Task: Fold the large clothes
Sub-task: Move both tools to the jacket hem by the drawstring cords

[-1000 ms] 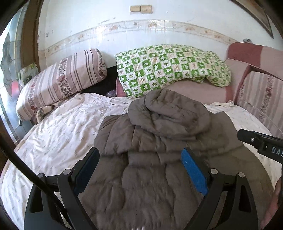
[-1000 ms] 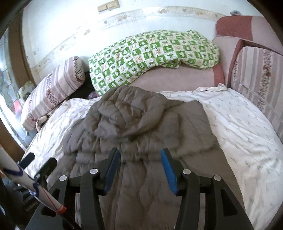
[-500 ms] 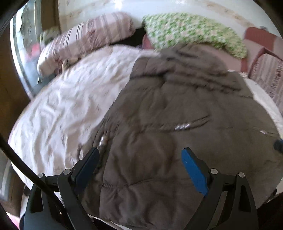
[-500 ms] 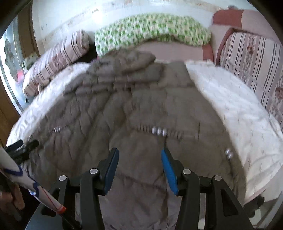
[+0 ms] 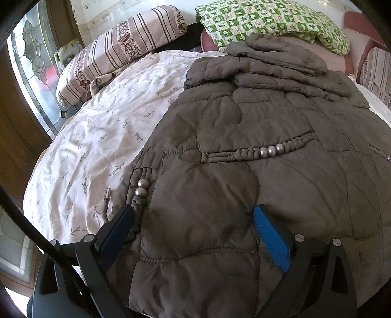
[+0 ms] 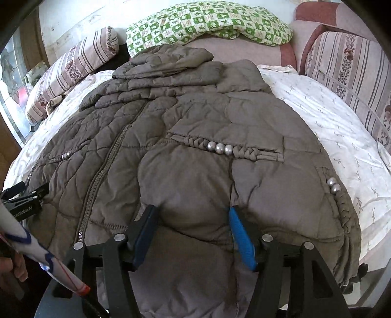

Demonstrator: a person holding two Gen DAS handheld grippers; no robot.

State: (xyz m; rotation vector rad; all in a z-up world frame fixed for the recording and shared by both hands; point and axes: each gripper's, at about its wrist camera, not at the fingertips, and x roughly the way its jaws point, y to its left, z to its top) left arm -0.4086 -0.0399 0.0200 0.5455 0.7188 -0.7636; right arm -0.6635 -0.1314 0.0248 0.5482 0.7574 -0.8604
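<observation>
bed: white leaf-print sheet is filling the left of your left-wrist frame.
jacket: grey-brown padded coat is lying spread on the sheet, filling centre frame, hood toward the top, zip running down the left of your right-wrist frame.
pillows: green checked one is sitting top centre, striped one upper left.
left gripper: you're holding it spread wide over the hem, gripping nothing.
right gripper: jaws have just been opening; fabric is bulging between them, pads not pinching.
</observation>
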